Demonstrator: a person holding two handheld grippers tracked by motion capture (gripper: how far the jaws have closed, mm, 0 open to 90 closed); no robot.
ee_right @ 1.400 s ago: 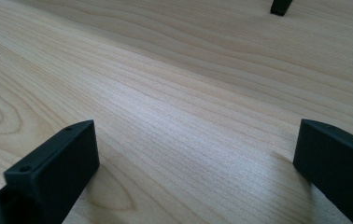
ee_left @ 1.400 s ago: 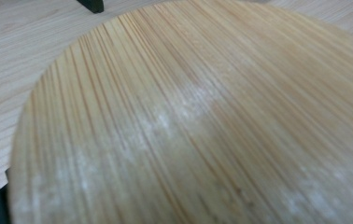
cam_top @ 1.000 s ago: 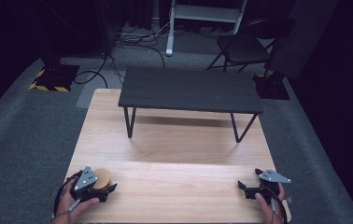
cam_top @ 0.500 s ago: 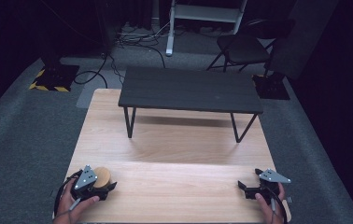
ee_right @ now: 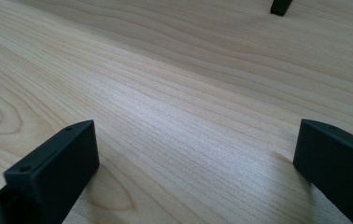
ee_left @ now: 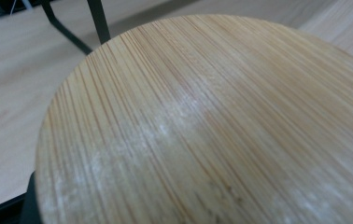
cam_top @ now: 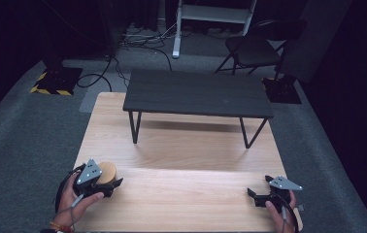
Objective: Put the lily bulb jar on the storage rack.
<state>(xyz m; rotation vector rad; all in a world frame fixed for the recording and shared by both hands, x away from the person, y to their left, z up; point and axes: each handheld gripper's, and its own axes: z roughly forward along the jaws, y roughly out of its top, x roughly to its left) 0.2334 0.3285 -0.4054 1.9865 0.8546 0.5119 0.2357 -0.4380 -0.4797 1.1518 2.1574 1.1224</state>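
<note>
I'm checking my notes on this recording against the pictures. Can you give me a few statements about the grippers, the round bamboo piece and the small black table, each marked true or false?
1. The round bamboo disc sits at the left gripper. True.
2. The right gripper holds a wooden block. False: its jaws stand wide apart over bare wood.
3. The small black metal-legged table stands on the light wooden tabletop. True.
4. The bamboo disc lies on top of the small black table. False: it is near the tabletop's front left corner.
5. A folding chair stands on the tabletop. False: the dark folding chair is on the floor behind.
</note>
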